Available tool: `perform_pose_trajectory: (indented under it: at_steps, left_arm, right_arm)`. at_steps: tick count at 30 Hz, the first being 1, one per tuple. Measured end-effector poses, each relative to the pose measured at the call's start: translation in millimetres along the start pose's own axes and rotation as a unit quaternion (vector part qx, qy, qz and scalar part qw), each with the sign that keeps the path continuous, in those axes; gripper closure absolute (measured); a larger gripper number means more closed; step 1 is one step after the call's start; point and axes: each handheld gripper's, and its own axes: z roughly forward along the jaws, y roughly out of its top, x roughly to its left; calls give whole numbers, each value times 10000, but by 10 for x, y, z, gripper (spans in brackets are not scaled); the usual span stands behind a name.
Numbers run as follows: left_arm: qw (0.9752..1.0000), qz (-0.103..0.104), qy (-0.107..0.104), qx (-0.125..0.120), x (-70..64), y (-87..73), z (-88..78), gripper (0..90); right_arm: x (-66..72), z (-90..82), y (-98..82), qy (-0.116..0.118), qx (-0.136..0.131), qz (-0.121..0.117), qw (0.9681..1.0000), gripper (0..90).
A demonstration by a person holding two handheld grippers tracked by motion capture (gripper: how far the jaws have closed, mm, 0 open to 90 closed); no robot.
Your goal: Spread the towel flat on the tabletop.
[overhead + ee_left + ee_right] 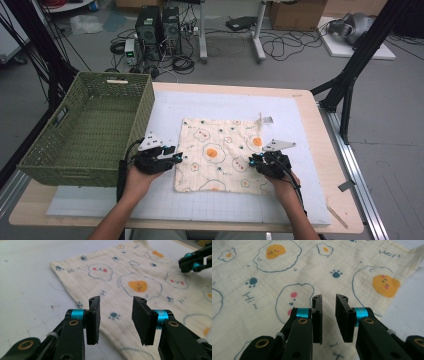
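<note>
A cream cloth [220, 152] printed with fried eggs and blue paw prints lies flat on the white mat [200, 102]. My left gripper [179, 157] hovers at the cloth's left edge, pointing toward its middle. In the left gripper view its jaws [116, 302] stand well apart over the cloth [140, 272] with nothing between them. My right gripper [252, 161] is over the cloth's right side. In the right gripper view its jaws [329, 298] show a narrow empty gap above the cloth [274, 272]. The right gripper [192, 262] also appears far off in the left gripper view.
A green woven basket [147, 107] stands empty at the table's left, close to my left hand. A small pale tag [266, 119] lies just beyond the cloth's far right corner. The wooden table edge [335, 165] runs along the right.
</note>
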Motion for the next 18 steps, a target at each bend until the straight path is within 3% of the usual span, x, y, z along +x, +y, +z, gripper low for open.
perform_pose_trajectory:
  at_steps: [3, 5, 7, 10, 14, 16, 18]
  left_arm:
    - [9999, -1, 116, -54, 28, 59, 62, 584]
    - [9997, -37, 254, -64, 76, 135, 135, 582]
    - [9991, -121, 372, -134, 112, 174, 156, 570]
    - [9980, -212, 557, -186, 170, 212, 192, 541]
    - [9970, -340, 679, -178, 284, 238, 328, 530]
    - [9957, -569, 701, -197, 362, 214, 417, 536]
    - [9947, -657, 782, -88, 441, 198, 522, 553]
  right_arm:
    - [-9, 76, -12, -18, 285, -205, 9994, 790]
    - [-6, 44, -32, 24, 295, -251, 9992, 832]
    - [-1, -6, -39, -66, 450, -447, 9980, 845]
    - [-45, -63, -55, 1, 572, -351, 9977, 827]
    - [-136, -105, -72, 81, 257, -201, 9994, 741]
    - [-204, -129, -55, 52, 47, -83, 9999, 723]
    - [-270, -138, -45, 52, -51, -4, 10000, 720]
